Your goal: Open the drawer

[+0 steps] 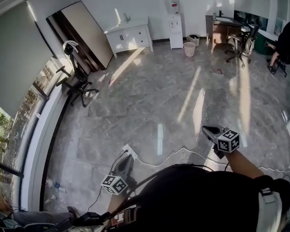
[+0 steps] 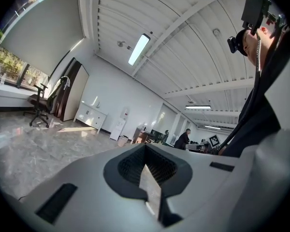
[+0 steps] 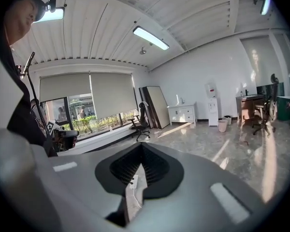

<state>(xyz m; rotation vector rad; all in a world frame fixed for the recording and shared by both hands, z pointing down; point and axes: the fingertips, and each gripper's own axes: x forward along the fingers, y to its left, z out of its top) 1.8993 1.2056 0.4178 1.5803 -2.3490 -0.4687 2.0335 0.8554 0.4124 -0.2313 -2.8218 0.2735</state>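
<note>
A white cabinet [image 1: 129,36] with drawers stands against the far wall, a long way across the marble floor from both grippers. It also shows small in the left gripper view [image 2: 91,116] and the right gripper view [image 3: 181,113]. My left gripper [image 1: 129,158] is low at the bottom centre of the head view and points into the room. Its jaws [image 2: 145,146] meet with nothing between them. My right gripper [image 1: 206,128] is held out further to the right, also shut and empty [image 3: 141,146].
A black office chair [image 1: 79,83] stands by the left window. A large board [image 1: 82,33] leans next to the cabinet. A water dispenser [image 1: 174,25], a bin [image 1: 189,49], a desk with chair [image 1: 234,37] and a seated person [image 1: 285,40] are at the back right. A power strip with cable [image 1: 129,151] lies near my feet.
</note>
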